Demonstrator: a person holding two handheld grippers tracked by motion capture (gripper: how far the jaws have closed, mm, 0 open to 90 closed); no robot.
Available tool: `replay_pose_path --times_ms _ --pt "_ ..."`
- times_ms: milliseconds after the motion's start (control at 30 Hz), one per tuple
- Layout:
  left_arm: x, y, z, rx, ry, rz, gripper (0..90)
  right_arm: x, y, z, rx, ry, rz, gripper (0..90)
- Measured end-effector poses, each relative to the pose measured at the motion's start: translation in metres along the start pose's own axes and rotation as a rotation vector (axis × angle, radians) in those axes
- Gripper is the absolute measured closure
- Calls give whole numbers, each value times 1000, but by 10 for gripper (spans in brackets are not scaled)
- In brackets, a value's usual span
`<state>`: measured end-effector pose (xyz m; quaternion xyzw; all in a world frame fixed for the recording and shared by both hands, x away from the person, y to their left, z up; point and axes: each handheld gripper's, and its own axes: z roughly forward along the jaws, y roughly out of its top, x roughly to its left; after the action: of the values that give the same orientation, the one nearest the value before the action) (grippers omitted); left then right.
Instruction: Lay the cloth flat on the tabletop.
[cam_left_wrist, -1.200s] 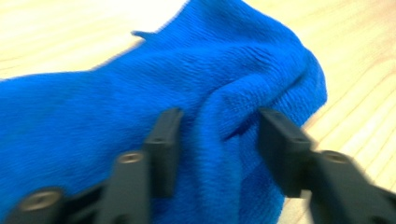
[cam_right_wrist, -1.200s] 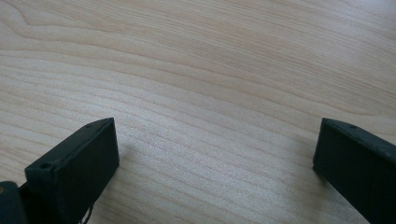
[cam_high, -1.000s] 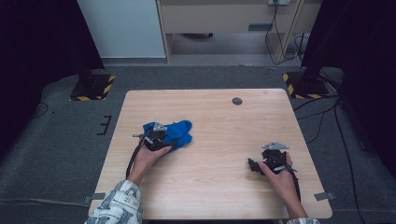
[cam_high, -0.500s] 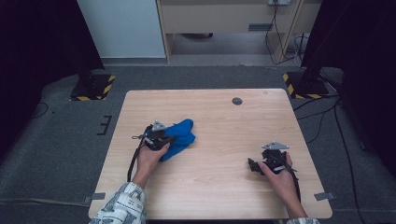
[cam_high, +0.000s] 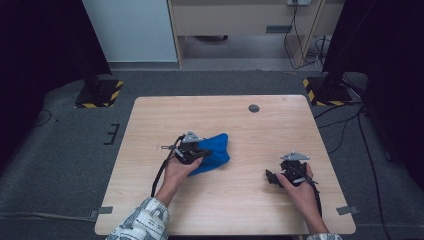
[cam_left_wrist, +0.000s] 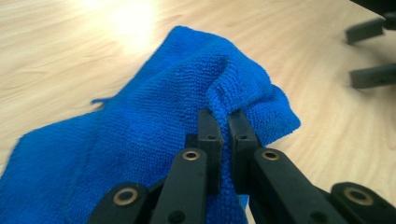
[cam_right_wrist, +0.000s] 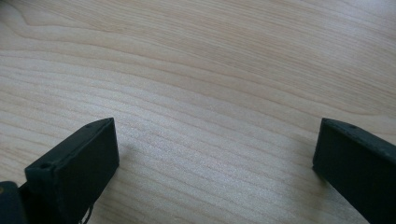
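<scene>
Left gripper (cam_left_wrist: 223, 116) clamped on blue microfibre cloth (cam_left_wrist: 140, 140) fold, near edge cut off; right gripper (cam_right_wrist: 215, 140) wide above counter (cam_right_wrist: 210, 70).

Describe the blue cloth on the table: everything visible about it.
The blue cloth is a bright blue, nubby microfibre-looking towel, crumpled and loosely folded rather than spread flat. It lies on the wooden table, left of centre. The left tool has its jaws shut on a raised fold, pinching it upward into a ridge. A short thread strays from one edge. The open right tool is apart from it.
</scene>
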<state>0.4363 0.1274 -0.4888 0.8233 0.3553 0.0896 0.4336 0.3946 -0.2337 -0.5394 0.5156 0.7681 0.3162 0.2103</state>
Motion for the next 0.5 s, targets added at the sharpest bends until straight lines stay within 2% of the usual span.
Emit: replay_pose_path --times_ms 167,333,400,467,500 --pt "-21 4 7 8 -48 33 859 0 0 0 -1 2 1 10" --pt "-34 4 5 -6 -96 34 857 0 0 -1 0 4 -1 13" --pt "-39 3 3 -9 -107 39 856 0 0 -1 0 3 -1 13" --pt "-42 1 3 3 -97 50 843 0 0 -1 1 4 -2 13" --pt "-42 -1 3 -2 -94 39 819 0 0 -1 0 4 -2 13"
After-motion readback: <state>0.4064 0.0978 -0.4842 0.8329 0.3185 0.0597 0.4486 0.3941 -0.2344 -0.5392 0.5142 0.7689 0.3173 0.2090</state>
